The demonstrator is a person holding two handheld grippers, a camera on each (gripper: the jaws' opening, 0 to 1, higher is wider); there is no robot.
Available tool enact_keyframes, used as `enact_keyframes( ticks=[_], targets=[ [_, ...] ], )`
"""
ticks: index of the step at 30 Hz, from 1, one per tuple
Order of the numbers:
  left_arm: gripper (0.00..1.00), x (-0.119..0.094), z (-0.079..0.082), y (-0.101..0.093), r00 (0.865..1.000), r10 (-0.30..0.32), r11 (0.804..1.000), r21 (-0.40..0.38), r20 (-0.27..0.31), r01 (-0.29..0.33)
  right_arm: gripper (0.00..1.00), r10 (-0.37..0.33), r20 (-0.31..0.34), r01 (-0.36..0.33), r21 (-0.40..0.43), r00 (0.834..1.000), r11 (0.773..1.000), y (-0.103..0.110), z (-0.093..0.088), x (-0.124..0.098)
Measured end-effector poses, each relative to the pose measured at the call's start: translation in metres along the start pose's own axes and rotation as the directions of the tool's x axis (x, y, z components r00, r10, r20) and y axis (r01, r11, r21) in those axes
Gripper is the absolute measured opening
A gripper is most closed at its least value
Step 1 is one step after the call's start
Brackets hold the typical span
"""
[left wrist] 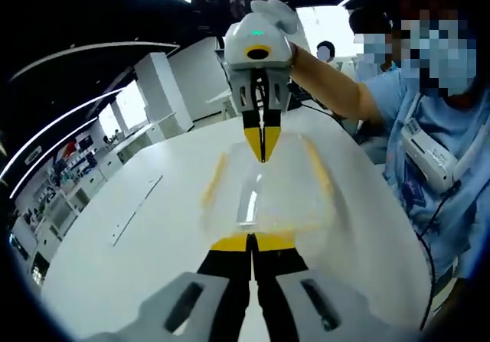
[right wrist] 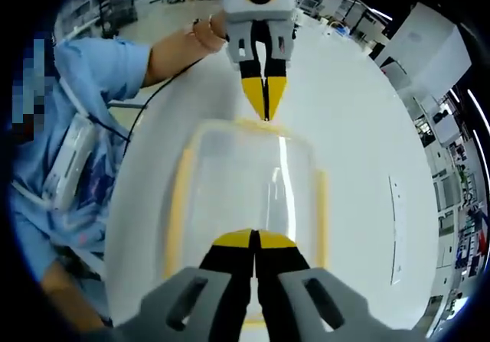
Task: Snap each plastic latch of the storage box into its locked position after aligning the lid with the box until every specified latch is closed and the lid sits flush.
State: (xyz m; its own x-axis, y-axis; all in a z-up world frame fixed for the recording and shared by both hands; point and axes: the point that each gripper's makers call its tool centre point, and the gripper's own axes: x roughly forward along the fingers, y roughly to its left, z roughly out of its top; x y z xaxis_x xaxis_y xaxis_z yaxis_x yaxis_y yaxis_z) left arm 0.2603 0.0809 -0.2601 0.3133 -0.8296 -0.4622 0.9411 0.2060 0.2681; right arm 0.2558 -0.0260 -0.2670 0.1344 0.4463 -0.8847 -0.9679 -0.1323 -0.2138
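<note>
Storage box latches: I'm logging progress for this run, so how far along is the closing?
Looks done: the clear lid sits on the storage box, seemingly aligned. In hand: the left gripper and right gripper, both shut, press the opposite short ends, at their yellow end latches. Left: the long side latches; whether any has snapped flush can't be told.

Clear storage box point(left wrist: 264, 193) point(right wrist: 249, 197) with clear lid point(left wrist: 268, 181) point(right wrist: 253, 185) on top, sits on white surface, centre of both views. Rounded rectangular shape, see-through, glare streak across lid. Yellow latches point(left wrist: 213, 180) point(right wrist: 177, 204) along the long sides, left and right of centre in each view, plus yellow at both short ends. Latches lie against the sides; locked or not, cannot tell. Lid looks aligned with box.
</note>
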Motion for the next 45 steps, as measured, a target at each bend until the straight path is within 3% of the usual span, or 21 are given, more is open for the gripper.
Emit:
enact_keyframes(
  ticks=[3,12,26,29,45],
  targets=[
    [0.0,0.004,-0.007,0.005,1.0,-0.008,1.0,-0.022,-0.016,0.007,0.0,-0.007,-0.006,0.007,0.004,1.0,1.0,0.001,0.0,0.0],
    [0.0,0.007,-0.005,-0.001,0.999,-0.042,0.998,-0.044,0.011,0.042,0.0,-0.022,-0.042,0.022,-0.01,0.999,1.0,0.001,-0.001,0.001],
    [0.0,0.008,-0.009,-0.002,0.995,-0.078,0.99,-0.11,0.059,0.084,0.0,-0.038,-0.016,0.038,-0.001,0.999,0.999,0.001,-0.001,0.001],
    [0.0,0.013,-0.018,-0.008,0.995,-0.104,0.988,-0.117,0.012,0.104,0.0,-0.039,-0.021,0.039,-0.019,0.999,0.999,0.001,0.0,0.001],
    [0.0,0.014,-0.014,-0.009,0.992,-0.124,0.984,-0.12,0.038,0.128,0.0,-0.052,-0.062,0.049,-0.056,0.997,0.997,0.001,0.003,0.001]
  ],
)
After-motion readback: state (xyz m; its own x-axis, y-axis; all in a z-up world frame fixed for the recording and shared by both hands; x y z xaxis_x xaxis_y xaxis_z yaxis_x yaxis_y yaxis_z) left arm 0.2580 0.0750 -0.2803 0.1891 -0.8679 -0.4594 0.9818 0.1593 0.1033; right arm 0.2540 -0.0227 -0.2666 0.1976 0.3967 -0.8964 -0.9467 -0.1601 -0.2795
